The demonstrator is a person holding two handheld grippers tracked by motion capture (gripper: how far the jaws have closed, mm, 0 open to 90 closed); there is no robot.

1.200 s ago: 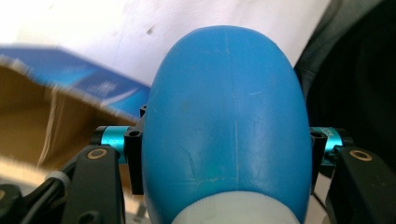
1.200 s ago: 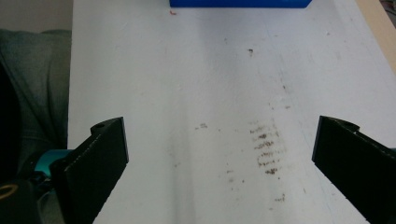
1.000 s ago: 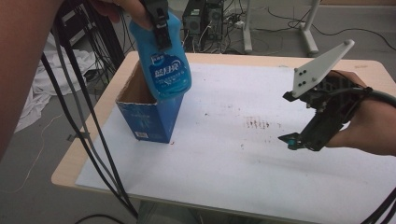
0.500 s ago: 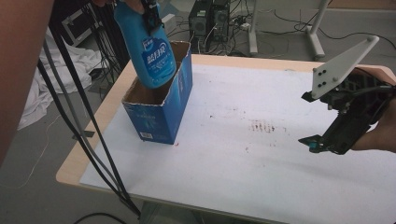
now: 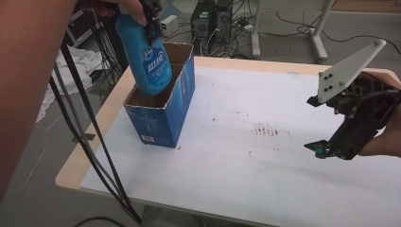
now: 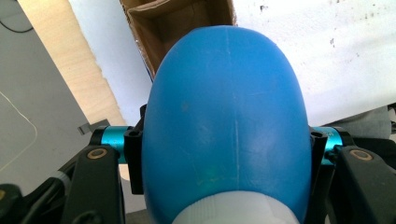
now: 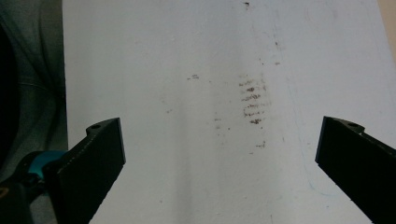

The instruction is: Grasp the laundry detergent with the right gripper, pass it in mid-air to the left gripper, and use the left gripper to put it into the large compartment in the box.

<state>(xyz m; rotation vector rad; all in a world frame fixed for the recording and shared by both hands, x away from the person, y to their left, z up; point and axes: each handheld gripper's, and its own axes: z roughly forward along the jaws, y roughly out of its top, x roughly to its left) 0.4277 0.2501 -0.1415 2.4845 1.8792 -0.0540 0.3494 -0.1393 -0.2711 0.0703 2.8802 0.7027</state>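
Count: one blue bottle (image 5: 147,59), one blue carton box (image 5: 163,106), two grippers, one desk (image 5: 246,170) with a white sheet (image 5: 283,189) on top.

Left gripper (image 5: 152,21) is pinching the bottle up near its neck end — in the left gripper view the black jaws press on both sides of the blue body (image 6: 226,126), white cap part at the bottom edge. Bottle hangs bottom-down, slightly tilted, its lower end dipping into the open top of the box, at the box's near-left part. Can't tell if it touches the cardboard inside.

Box stands upright on the sheet at the desk's left side, top flaps open, brown inside (image 6: 173,23). Apart from the bottle's end, what shows of the inside is bare brown cardboard.

Right gripper (image 5: 326,149) is spread wide with nothing between the jaws, held above the right part of the desk, well apart from the box — pointing down at some brownish smudges (image 7: 252,100) on the sheet.
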